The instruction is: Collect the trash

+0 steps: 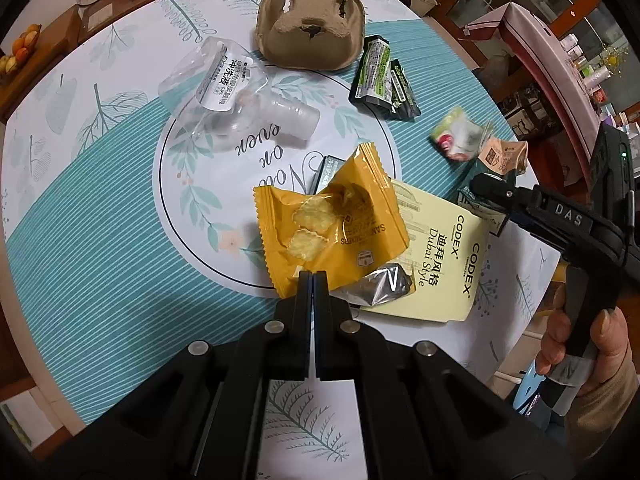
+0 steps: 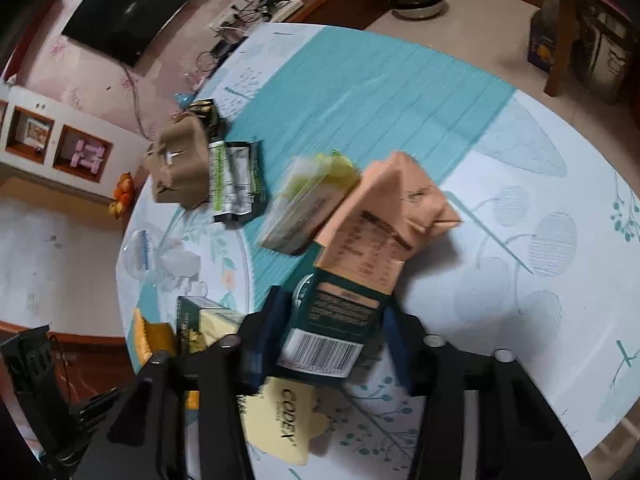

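1. The left tongs (image 1: pixel 313 276) were closed, their tips pinching the near edge of the yellow cracker wrapper (image 1: pixel 328 216), which lay on the surface (image 1: pixel 100 280) near the middle of the printed circle.
2. Under that wrapper lay a pale yellow CODEX packet (image 1: pixel 444 248), with a crumpled foil scrap (image 1: pixel 380 286) resting on it just right of the left tongs.
3. The right tongs (image 2: pixel 320 320) stood with both fingers against the sides of a dark green carton (image 2: pixel 332 324), gripping it; its barcode end faced the camera and a peach-coloured paper wrapper (image 2: pixel 384 216) sat at its far end. This view was motion-blurred.
4. In the left wrist view the right tongs (image 1: pixel 486 184) reached in from the right, held by a hand (image 1: pixel 580 340).
5. Farther across the surface sat a brown pulp egg carton (image 1: pixel 310 26), and beside it to the right a black and green sachet (image 1: pixel 380 76).
6. A crushed clear plastic bottle (image 1: pixel 236 96) with a white label lay left of centre.
7. A small clear candy wrapper (image 1: pixel 460 136) lay near the right edge, well apart from the bottle.
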A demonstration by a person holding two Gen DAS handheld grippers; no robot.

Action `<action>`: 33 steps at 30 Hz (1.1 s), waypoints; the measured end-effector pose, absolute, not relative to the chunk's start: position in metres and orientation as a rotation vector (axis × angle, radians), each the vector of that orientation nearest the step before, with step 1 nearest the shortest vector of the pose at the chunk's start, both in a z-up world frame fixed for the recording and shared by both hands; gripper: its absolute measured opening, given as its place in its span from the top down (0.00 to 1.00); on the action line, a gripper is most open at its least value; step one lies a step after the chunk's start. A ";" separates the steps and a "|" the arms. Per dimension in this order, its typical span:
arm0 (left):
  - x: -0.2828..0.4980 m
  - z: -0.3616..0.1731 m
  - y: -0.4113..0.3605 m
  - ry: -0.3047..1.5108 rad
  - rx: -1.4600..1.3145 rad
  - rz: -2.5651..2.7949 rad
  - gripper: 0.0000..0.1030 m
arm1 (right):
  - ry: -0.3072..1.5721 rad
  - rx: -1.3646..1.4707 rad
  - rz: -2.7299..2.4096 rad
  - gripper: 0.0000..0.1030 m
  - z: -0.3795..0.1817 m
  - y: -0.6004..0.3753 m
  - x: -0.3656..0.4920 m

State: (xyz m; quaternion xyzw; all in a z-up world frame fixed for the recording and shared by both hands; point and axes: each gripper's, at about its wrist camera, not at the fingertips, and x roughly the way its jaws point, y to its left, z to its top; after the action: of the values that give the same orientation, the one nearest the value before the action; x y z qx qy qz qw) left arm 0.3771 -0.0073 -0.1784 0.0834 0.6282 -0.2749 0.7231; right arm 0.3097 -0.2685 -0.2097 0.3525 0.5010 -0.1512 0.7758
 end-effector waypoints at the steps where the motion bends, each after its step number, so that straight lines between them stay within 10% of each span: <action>1: 0.377 -0.178 -0.007 1.386 0.183 -0.607 1.00 | 1.093 0.718 -0.333 0.59 -0.206 -0.263 0.313; 33: 0.217 -0.106 0.003 1.274 0.072 -0.569 1.00 | 1.077 0.473 -0.168 0.68 -0.122 -0.231 0.146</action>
State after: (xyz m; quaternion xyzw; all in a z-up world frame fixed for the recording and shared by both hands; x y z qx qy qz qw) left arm 0.2175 0.0026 -0.1063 0.0331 0.5864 -0.2619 0.7658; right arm 0.1465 -0.2312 -0.1221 0.2230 0.5075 -0.0793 0.8285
